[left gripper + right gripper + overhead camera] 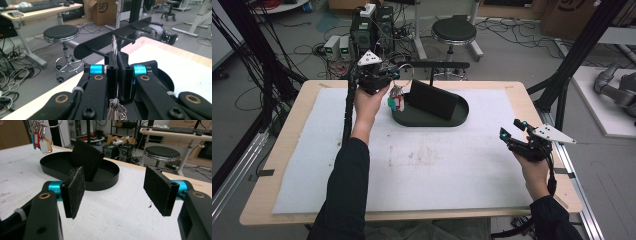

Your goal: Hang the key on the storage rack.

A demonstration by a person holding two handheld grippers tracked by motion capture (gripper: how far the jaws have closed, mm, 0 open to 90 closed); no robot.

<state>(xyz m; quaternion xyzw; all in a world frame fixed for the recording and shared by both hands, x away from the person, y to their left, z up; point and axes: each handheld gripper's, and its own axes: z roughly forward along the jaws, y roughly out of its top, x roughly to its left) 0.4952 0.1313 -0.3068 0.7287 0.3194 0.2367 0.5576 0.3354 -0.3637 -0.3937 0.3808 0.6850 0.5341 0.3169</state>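
A silver key ring (114,45) is pinched between the jaws of my left gripper (117,60), and its keys (115,110) hang below. In the high view, my left gripper (393,75) is held above the back left of a black oval tray (462,112), with the coloured key tags (397,102) dangling under it. A black bar with pegs (112,37) stands on a post just beyond the ring. My right gripper (512,129) hovers open near the table's right edge, with nothing between its pads (75,190). In its view the tags (41,141) hang at the top left.
A black folded wallet-like piece (432,99) leans upright inside the tray (50,167). White felt (422,165) covers the wooden table. A round stool (454,31) and cables sit on the floor behind the table.
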